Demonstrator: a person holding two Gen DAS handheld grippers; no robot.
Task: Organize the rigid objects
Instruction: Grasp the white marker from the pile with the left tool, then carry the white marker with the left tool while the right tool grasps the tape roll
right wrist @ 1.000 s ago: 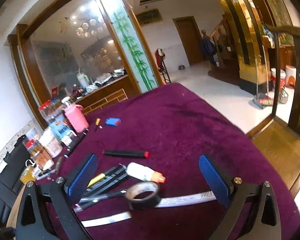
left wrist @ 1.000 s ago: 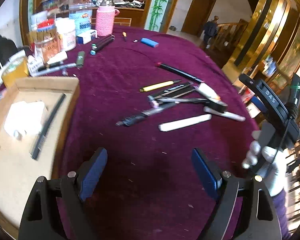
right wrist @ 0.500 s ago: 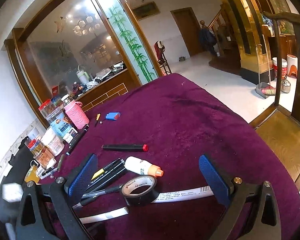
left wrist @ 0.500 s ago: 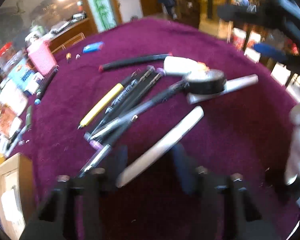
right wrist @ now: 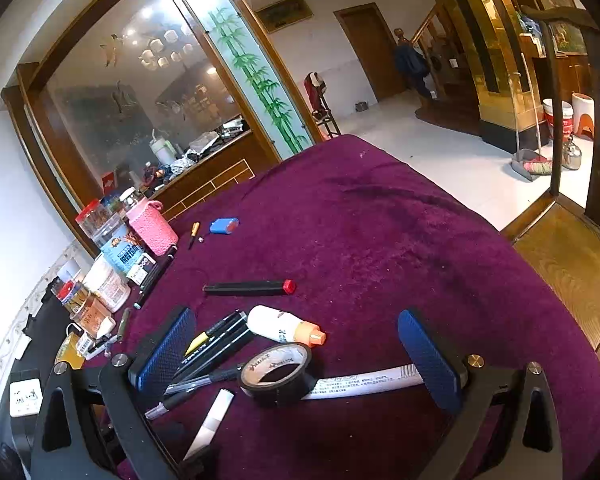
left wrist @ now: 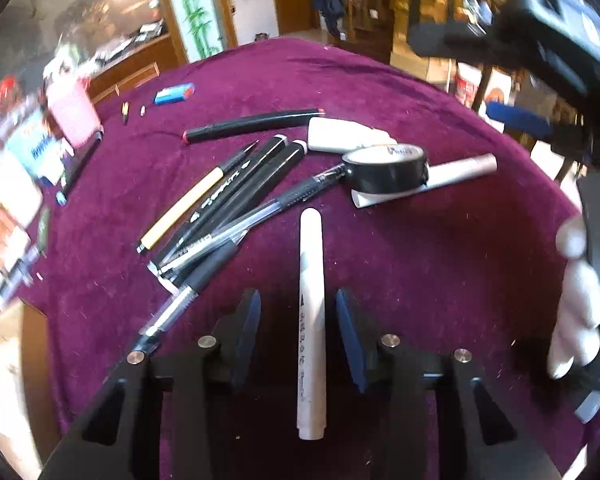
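Left gripper (left wrist: 296, 320) straddles the white marker (left wrist: 310, 312) lying on the purple cloth (left wrist: 420, 260), jaws opening, pads not touching; centre on the barrel, then squeeze evenly; right gripper (right wrist: 296, 356) hangs wide and empty

left wrist view: steep down-look at the tabletop (left wrist: 440, 280), very near, white marker (left wrist: 310, 320) at 6 o'clock.
right wrist view: shallower, faces across tabletop (right wrist: 380, 240) into the room.
shared: tape roll (left wrist: 386, 169) (right wrist: 275, 372), pen pile (left wrist: 220, 216) (right wrist: 216, 344).
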